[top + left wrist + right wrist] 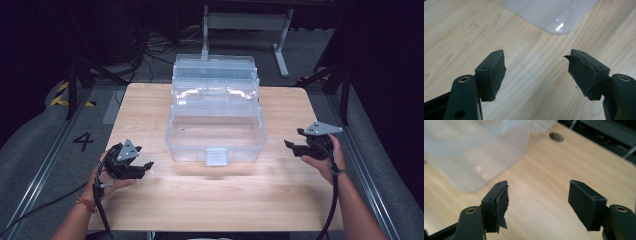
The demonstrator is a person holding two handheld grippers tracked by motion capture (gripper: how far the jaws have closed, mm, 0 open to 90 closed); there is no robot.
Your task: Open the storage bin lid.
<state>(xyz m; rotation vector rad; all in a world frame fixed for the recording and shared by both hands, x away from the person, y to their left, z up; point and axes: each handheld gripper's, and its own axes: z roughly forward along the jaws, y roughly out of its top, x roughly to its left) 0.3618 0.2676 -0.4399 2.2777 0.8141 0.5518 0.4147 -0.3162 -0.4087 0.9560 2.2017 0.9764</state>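
A clear plastic toolbox (216,131) stands open in the middle of the wooden table (210,195), its tiered trays folded back and its grey latch facing me. My left gripper (144,169) hovers low at the box's front left, apart from it. In the left gripper view this gripper (536,72) is open over bare wood, with a corner of the box (554,15) ahead. My right gripper (294,144) sits to the right of the box. In the right gripper view it (537,202) is open with nothing between its pads, and the box wall (469,152) is at the left.
A round hole (556,136) pierces the tabletop near its far edge. Behind the table stands a grey metal frame (245,22), with cables on the floor. Dark tripod legs (75,82) flank both sides, and a "4" (83,141) is marked on the floor.
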